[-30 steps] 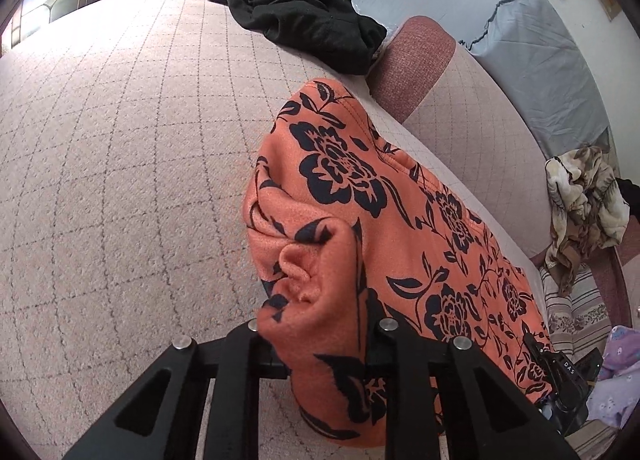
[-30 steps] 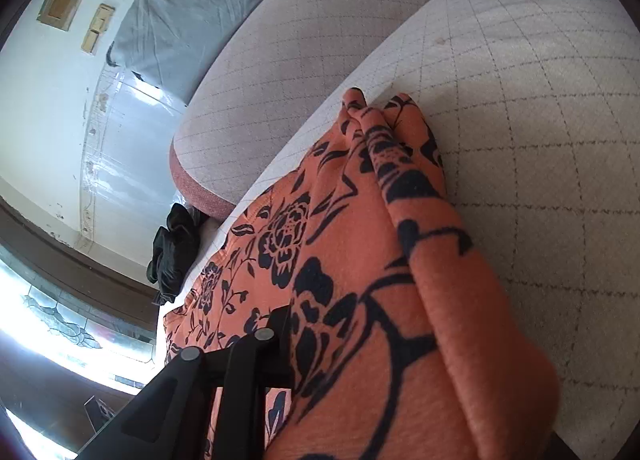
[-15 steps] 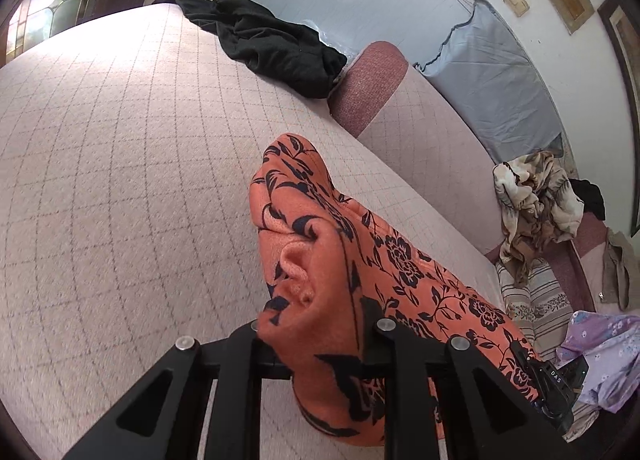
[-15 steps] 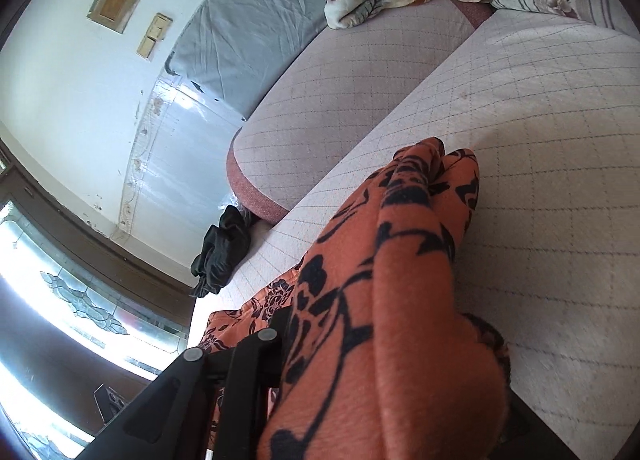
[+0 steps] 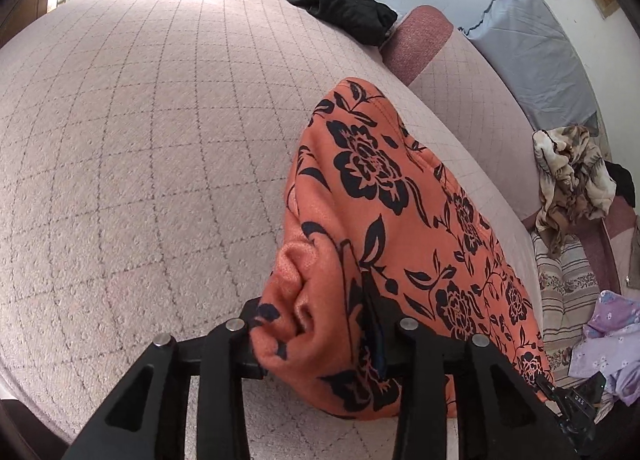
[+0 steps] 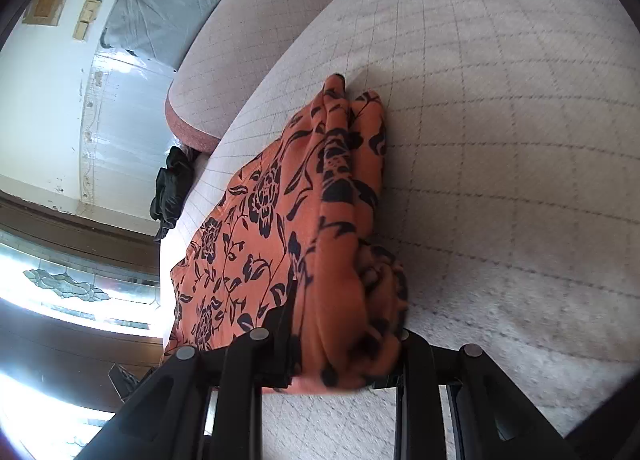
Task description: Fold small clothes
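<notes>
A black garment [image 5: 332, 0] lies on the quilted cushion [image 5: 140, 140].

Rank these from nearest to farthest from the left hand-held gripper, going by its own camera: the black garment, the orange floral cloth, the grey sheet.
1. Orange floral cloth: bunched between the jaws of the left hand-held gripper, which are opening.
2. Black garment: at the sofa's far end, above.
3. Grey sheet: on the wall behind the sofa, upper right.

The right gripper [image 6: 340, 352] is opening, a bunched edge of the orange floral garment [image 6: 280, 228] between its fingers [image 6: 280, 336], over the checked sofa cushion [image 6: 500, 140].
</notes>
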Demonstrator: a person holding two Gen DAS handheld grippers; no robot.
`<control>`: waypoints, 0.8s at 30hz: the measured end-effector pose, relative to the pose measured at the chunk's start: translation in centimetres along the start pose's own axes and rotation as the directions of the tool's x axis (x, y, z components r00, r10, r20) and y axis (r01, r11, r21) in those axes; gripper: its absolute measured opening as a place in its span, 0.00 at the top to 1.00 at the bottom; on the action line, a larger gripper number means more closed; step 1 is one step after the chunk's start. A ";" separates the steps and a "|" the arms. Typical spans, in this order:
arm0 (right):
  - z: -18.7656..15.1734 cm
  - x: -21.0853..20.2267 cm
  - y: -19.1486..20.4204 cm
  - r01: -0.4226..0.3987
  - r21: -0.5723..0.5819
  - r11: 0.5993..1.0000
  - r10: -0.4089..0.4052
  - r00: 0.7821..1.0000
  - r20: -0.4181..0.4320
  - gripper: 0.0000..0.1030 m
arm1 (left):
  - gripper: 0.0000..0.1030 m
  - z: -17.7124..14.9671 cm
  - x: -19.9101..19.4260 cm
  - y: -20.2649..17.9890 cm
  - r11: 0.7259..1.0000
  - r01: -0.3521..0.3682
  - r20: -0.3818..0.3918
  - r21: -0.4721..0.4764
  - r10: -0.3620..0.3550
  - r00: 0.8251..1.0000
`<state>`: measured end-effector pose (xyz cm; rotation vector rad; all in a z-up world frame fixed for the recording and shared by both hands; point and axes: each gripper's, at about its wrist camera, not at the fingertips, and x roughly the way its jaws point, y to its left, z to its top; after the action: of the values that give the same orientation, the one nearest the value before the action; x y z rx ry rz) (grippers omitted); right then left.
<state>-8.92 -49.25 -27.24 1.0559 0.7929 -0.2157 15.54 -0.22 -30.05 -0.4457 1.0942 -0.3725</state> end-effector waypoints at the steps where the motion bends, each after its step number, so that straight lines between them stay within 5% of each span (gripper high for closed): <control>1: -0.1 -0.9 0.1 0.025 -0.018 1.000 -0.025 1.000 0.009 0.71 | 0.60 0.0 0.2 0.1 1.000 0.001 -0.005 -0.007 -0.001 1.000; 4: 0.0 -3.2 1.2 0.168 -0.076 0.983 -0.163 0.985 0.063 0.70 | 0.60 -0.2 0.0 -0.2 1.000 -0.005 0.012 0.013 0.005 1.000; 7: 0.7 -5.4 2.8 0.299 -0.086 0.950 -0.277 0.939 0.206 0.70 | 0.65 -0.3 0.3 -0.4 1.000 -0.002 0.020 0.016 0.002 1.000; 8: 1.1 -5.5 3.7 0.285 -0.114 0.952 -0.254 0.940 0.227 0.70 | 0.73 -0.3 0.3 -0.4 1.000 0.004 0.024 0.013 -0.004 1.000; 14: 4.5 2.1 9.8 0.197 -0.271 0.942 -0.164 0.976 0.140 0.70 | 0.72 0.0 1.5 -0.9 1.000 -0.007 0.027 0.025 0.006 1.000; 19: 6.8 12.7 9.0 0.248 -0.213 0.945 -0.264 0.963 -0.049 0.69 | 0.70 0.1 1.5 -0.3 1.000 0.017 0.023 -0.005 -0.017 1.000; 21: 6.5 13.3 10.3 0.292 -0.215 0.932 -0.299 0.954 0.003 0.70 | 0.72 0.0 1.4 -0.3 1.000 0.013 0.029 0.000 -0.013 0.999; 24: 5.2 14.0 14.8 0.198 -0.307 0.931 -0.205 0.979 0.012 0.70 | 0.75 0.1 1.1 -0.6 1.000 0.006 0.041 0.024 -0.007 0.999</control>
<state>11.16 -43.38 -25.09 0.6839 0.9217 -0.2476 16.02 -1.30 -30.52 -0.4340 1.0478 -0.3806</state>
